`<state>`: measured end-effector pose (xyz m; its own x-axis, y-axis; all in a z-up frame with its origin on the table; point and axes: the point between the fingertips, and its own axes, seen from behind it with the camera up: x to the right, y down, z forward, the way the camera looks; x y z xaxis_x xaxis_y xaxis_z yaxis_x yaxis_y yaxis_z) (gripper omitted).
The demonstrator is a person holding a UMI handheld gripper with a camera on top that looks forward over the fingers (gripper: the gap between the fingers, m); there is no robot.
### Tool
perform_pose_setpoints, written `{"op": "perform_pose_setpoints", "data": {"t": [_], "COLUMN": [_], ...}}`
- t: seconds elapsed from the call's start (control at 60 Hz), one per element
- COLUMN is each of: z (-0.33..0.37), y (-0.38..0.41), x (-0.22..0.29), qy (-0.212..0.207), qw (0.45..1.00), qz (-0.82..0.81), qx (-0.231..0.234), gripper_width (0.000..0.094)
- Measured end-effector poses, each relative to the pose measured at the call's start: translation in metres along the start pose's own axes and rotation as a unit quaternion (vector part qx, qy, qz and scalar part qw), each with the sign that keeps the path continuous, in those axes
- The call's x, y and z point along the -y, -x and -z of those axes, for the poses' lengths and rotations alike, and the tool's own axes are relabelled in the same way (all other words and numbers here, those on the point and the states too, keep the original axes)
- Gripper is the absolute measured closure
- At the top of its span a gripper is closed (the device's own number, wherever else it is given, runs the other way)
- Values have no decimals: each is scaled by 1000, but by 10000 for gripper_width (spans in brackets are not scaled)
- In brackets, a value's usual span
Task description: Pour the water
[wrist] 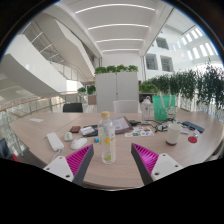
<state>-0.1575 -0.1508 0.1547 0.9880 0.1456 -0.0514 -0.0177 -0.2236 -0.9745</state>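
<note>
A clear plastic bottle with a white cap and a yellow-green label stands upright on the wooden table, between my fingers near their tips, with a gap at either side. My gripper is open, its magenta pads flanking the bottle. A white cup stands on the table beyond the fingers to the right.
A green bag stands at the back right. A red disc lies next to the cup. A white remote-like object, a computer mouse and several small items lie across the table. Plants line the back.
</note>
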Motion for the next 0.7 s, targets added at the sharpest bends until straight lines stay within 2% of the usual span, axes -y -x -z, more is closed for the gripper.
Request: {"op": "perform_pose_setpoints", "data": {"t": [0.083,0.25,0.283,0.333,0.483,0.567,0.7], "z": [-56,-144,-160,-178,-194,-202,-204], "y": [11,8,9,15,22,27,24], "x": [-14,-17,-16,-20,-16,-16,-16], "qy": [-8,-25,-30,-25,-54,-48,-33], "qw": [1000,999,999,999,998,998,999], "qz": [7,31,32,36,42,41,23], "qx": [4,-21,-13,1,8,14,18], "gripper_width": [100,108,167,371,412,444,566]}}
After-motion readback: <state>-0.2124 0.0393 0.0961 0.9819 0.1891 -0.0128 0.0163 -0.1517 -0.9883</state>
